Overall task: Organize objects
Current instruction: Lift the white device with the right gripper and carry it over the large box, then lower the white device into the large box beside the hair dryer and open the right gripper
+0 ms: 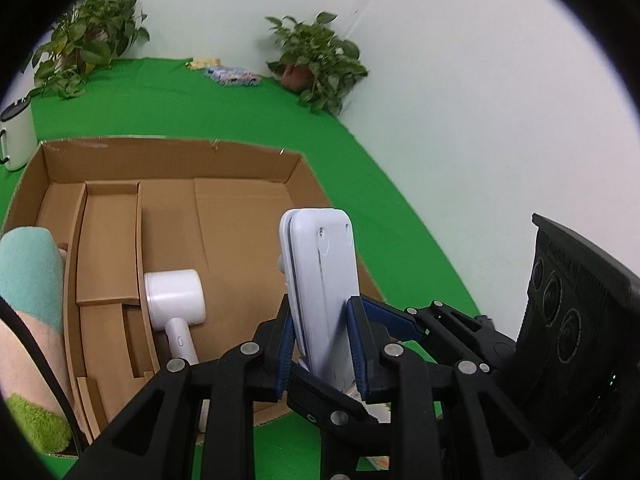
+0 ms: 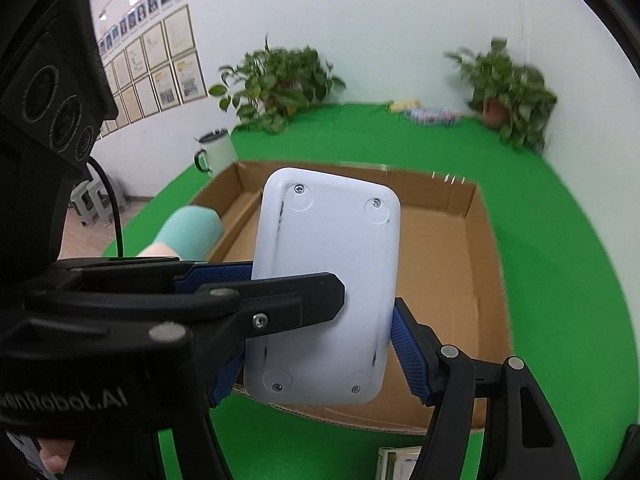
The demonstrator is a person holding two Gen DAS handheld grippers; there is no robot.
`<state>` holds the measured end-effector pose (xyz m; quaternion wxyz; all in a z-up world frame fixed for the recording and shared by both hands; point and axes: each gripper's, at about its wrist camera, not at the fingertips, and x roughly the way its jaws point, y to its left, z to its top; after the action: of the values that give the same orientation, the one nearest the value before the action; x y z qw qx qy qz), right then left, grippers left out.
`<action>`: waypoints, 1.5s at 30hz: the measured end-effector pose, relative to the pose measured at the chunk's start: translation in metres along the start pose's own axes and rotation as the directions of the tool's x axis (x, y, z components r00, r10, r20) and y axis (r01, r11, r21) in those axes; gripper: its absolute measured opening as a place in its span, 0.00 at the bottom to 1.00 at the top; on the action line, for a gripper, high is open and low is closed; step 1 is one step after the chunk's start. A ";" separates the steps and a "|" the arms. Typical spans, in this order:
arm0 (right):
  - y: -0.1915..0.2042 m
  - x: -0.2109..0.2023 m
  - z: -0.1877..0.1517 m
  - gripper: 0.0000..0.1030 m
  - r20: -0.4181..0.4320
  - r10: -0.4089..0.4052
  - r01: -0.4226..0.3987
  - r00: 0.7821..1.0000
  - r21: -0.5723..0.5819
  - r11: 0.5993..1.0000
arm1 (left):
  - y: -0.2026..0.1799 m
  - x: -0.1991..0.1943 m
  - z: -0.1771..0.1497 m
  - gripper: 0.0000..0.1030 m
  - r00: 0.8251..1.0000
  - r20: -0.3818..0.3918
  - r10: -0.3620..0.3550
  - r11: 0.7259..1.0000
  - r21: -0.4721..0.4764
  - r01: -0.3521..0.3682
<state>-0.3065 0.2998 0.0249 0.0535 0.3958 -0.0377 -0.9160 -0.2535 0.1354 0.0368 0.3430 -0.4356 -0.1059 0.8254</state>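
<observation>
Two grippers clamp one white flat case (image 2: 324,288) above the cardboard box (image 1: 168,160). Left gripper (image 1: 324,344) pinches its thin edges, blue pads (image 1: 360,340) pressing both sides, case upright between the jaws. Right gripper (image 2: 320,336) grips across the wide faces. White handheld device (image 1: 176,300) lies inside box.

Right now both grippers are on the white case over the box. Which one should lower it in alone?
Left, probably. The left gripper pinches the white case across its thin edges, directly over the cardboard box floor beside the white hair dryer. The right gripper only spans its broad face.
</observation>
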 end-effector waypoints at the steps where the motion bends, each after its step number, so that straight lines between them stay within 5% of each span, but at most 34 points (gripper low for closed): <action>1: -0.003 0.008 -0.001 0.63 -0.014 0.007 -0.007 1.000 0.007 1.000 | 0.003 0.006 -0.001 0.23 1.000 -0.012 0.008 1.000 -0.006 -0.008; 11: -0.037 0.091 -0.033 0.62 -0.181 0.109 -0.089 0.977 0.112 0.990 | 0.041 0.067 -0.019 0.23 0.984 -0.172 0.054 0.992 -0.102 -0.073; 21: -0.039 0.125 -0.064 0.61 -0.288 0.142 -0.096 0.947 0.168 0.981 | 0.056 0.089 -0.032 0.23 0.966 -0.246 0.084 0.986 -0.122 -0.117; 25: -0.040 0.133 -0.067 0.64 -0.318 0.183 -0.123 0.930 0.201 0.972 | 0.058 0.083 -0.029 0.26 0.963 -0.222 0.151 0.979 -0.104 -0.177; 33: -0.039 0.127 -0.064 0.68 -0.290 0.180 -0.123 0.940 0.202 0.972 | 0.054 0.023 -0.037 0.27 0.969 -0.084 0.232 0.971 -0.031 -0.236; 37: -0.032 0.131 -0.069 0.59 -0.305 0.156 -0.110 0.939 0.160 0.981 | 0.067 -0.014 -0.049 0.31 0.945 0.007 0.327 0.945 -0.025 -0.327; 40: -0.025 0.130 -0.068 0.59 -0.292 0.125 -0.092 0.948 0.123 0.988 | 0.080 -0.018 -0.056 0.31 0.933 -0.003 0.359 0.933 -0.035 -0.359; 45: -0.029 0.122 -0.068 0.61 -0.267 0.109 -0.076 0.957 0.131 0.988 | 0.090 -0.006 -0.069 0.31 0.949 -0.052 0.310 0.947 -0.065 -0.313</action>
<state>-0.3413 0.3109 -0.1128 0.0772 0.5188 -0.1030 -0.8451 -0.2392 0.0563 -0.0433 0.1944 -0.4759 -0.0586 0.8558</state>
